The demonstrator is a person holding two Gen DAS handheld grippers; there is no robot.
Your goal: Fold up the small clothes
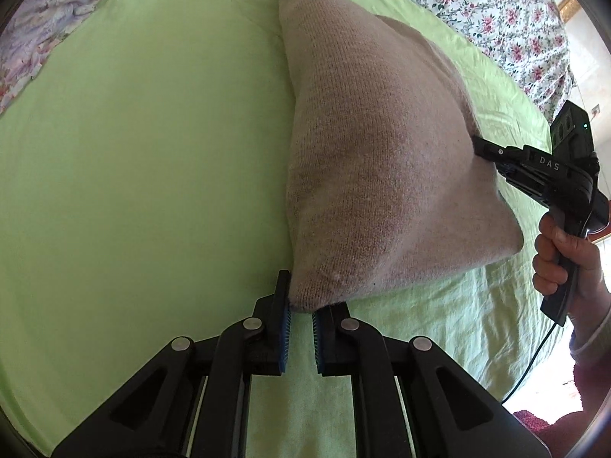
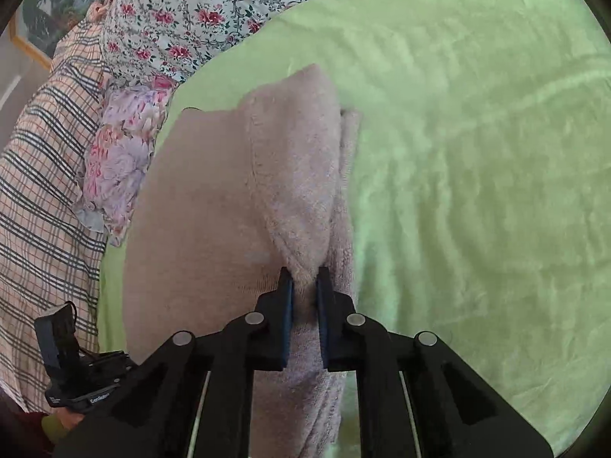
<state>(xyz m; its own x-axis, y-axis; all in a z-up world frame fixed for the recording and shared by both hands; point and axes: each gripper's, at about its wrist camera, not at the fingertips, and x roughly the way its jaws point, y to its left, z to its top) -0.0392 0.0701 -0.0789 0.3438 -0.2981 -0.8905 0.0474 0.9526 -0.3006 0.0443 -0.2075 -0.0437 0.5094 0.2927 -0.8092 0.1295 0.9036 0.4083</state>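
The knit (image 1: pixel 374 175), a small beige garment, is held up off the green sheet (image 1: pixel 133 175) of the bed, stretched between two grips with only its far end trailing on the sheet.

The left gripper (image 1: pixel 301 318) pinches the near lower corner; its jaws stand narrowly apart with the fabric tip caught between the blue pads (image 1: pixel 285 320). The right gripper (image 2: pixel 305 297) is closed on a bunched edge of the knit, cloth filling the gap and hanging below the jaws. In the left wrist view it bites in from the right side, higher than the left grip.

Holding two points apart keeps the cloth taut and hanging as a flat panel, which probably serves to carry one half over the other or lay it down smooth. A seam (image 2: pixel 255 160) shows on the lifted layer.

Floral bedding (image 2: pixel 198 11) and a plaid cloth (image 2: pixel 42 198) lie at the far and left edges, clear of the knit.
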